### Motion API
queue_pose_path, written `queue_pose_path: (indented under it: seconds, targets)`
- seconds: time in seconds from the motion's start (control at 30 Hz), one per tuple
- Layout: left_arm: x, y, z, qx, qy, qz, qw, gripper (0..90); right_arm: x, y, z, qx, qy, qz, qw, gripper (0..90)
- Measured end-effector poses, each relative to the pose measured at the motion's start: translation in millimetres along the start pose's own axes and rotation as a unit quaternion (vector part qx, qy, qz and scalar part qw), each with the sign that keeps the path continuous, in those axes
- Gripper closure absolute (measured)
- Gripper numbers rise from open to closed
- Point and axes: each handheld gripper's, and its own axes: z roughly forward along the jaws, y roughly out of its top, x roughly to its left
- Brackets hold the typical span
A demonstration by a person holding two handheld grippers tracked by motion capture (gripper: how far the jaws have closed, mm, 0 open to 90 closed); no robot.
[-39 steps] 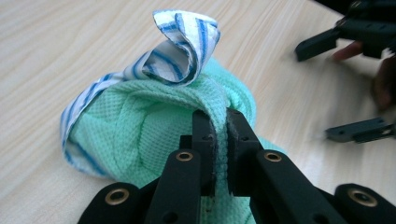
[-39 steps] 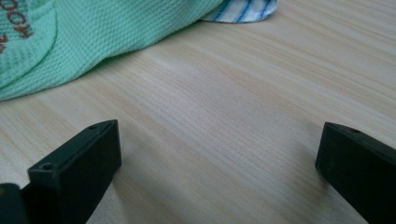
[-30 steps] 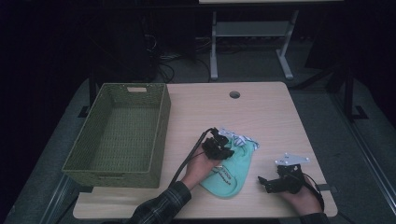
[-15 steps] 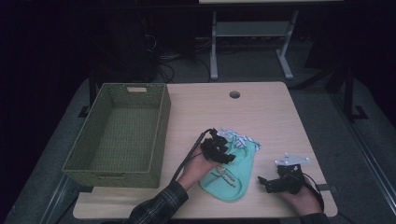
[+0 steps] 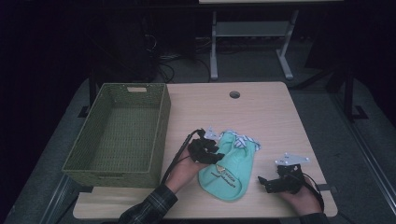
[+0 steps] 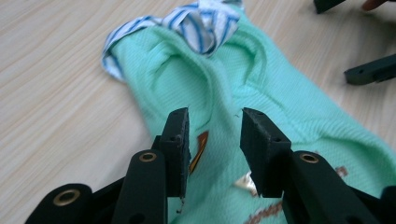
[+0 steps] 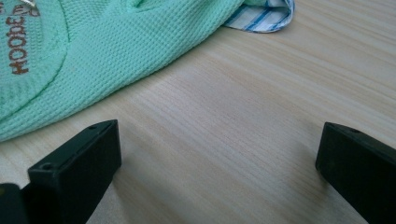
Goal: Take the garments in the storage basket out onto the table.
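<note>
Fingers of the left gripper stand a little apart over the mint-green garment, gripping nothing, and they have just been narrowing; the right gripper rests spread wide on the bare wood beside the cloth. Seen from the high view, the garment lies near the front edge of a pale wooden table, with a woven green basket on its left side and a round cable hole toward the back; beyond, a dark room holds a white metal stand on a grey floor. From the left gripper view, the garment's striped lining shows ahead of the parted pads. From the right gripper view, light-grained wood lies between the released jaws, with the garment at upper left.
</note>
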Motion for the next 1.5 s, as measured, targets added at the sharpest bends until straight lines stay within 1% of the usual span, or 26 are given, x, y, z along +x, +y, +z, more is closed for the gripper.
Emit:
queue_pose_path:
  seconds: [0.2,0.23,0.3,0.33,0.37,0.47,0.5,0.53,0.63,0.67,0.7,0.73,0.77,0.8,0.87,1.0,1.03,1.1,1.2,1.3,1.43,1.47,1.5]
  targets:
    - [10.1,-12.1,-1.7,0.009,0.023,-0.02,0.9995,61.8,-0.3,-0.1,-0.1,0.0,0.002,-0.001,1.0,0.0]
    - [11.5,-13.5,-1.8,0.008,0.024,-0.024,0.9994,61.8,-0.4,-0.1,-0.2,0.0,0.002,-0.001,1.0,0.0]
    - [13.3,-15.7,-3.0,0.012,0.025,-0.026,0.9993,61.8,-0.6,-0.4,-0.4,0.0,0.003,-0.003,1.0,0.0]
    - [13.2,-16.9,-3.0,0.01,0.027,-0.032,0.9991,61.8,-0.5,-0.5,-0.5,0.0,0.004,-0.003,1.0,0.0]
    - [14.2,-18.2,-3.5,0.013,0.027,-0.032,0.999,61.8,-0.5,-0.6,-0.7,0.0,0.005,-0.003,1.0,0.0]
    - [16.1,-21.7,-3.2,0.015,0.034,-0.044,0.9983,63.3,-0.2,-0.5,-1.3,0.002,0.006,-0.003,1.0,0.8]
    - [17.1,-22.4,-3.2,0.02,0.034,-0.046,0.9981,64.2,0.1,-0.3,-2.0,0.002,0.008,-0.003,1.0,3.1]
    - [18.0,-23.3,-2.5,0.023,0.035,-0.048,0.998,64.3,-0.3,-0.2,-2.9,0.001,0.009,-0.008,0.9999,5.6]
    - [19.6,-25.3,-1.7,0.026,0.031,-0.05,0.9979,65.3,-0.2,1.8,-5.5,0.004,0.011,-0.007,0.9999,14.4]
    - [19.3,-25.9,-1.4,0.028,0.03,-0.054,0.9977,65.9,-0.6,2.5,-6.0,0.002,0.012,-0.009,0.9999,14.6]
    - [19.9,-26.5,-0.4,0.029,0.03,-0.05,0.9979,66.2,-0.4,4.1,-6.6,0.004,0.01,-0.005,0.9999,14.9]
    - [19.6,-27.3,0.9,0.033,0.029,-0.053,0.9976,66.6,-0.4,6.0,-7.3,0.001,0.006,-0.004,1.0,16.6]
    - [19.5,-27.9,2.2,0.033,0.029,-0.055,0.9975,67.2,-1.0,8.6,-9.0,-0.002,0.004,-0.008,1.0,19.2]
    - [20.1,-28.6,3.0,0.039,0.028,-0.053,0.9975,67.5,-1.6,10.5,-9.9,-0.003,0.004,-0.009,0.9999,20.2]
    - [20.6,-29.8,5.4,0.043,0.026,-0.053,0.9973,67.5,-2.2,15.4,-11.6,-0.01,0.002,-0.01,0.9999,23.1]
    - [19.9,-31.0,9.1,0.054,0.023,-0.051,0.997,69.5,-3.7,25.1,-11.9,-0.016,0.008,-0.01,0.9998,29.3]
    - [19.3,-31.6,10.8,0.059,0.022,-0.05,0.9968,70.3,-4.2,28.0,-11.4,-0.017,0.01,-0.01,0.9998,31.0]
    - [18.4,-32.0,11.6,0.054,0.024,-0.051,0.9969,72.2,-5.0,35.2,-10.1,-0.022,0.016,-0.012,0.9996,37.8]
    - [18.3,-31.7,11.7,0.056,0.023,-0.05,0.9969,74.4,-7.2,44.0,-7.8,-0.03,0.024,-0.014,0.9991,42.3]
    - [17.8,-31.6,11.8,0.058,0.022,-0.047,0.997,77.1,-10.8,53.9,-3.5,-0.033,0.024,-0.016,0.9991,47.1]
    - [16.4,-31.2,12.4,0.057,0.023,-0.043,0.9972,79.2,-17.2,63.6,2.9,-0.035,0.023,-0.013,0.9991,50.4]
    - [16.4,-31.1,12.5,0.057,0.023,-0.042,0.9972,79.7,-18.8,66.1,5.2,-0.037,0.023,-0.011,0.999,51.0]
    - [16.6,-31.0,12.5,0.058,0.021,-0.042,0.9972,80.3,-20.4,67.7,7.5,-0.041,0.025,-0.009,0.9988,53.5]
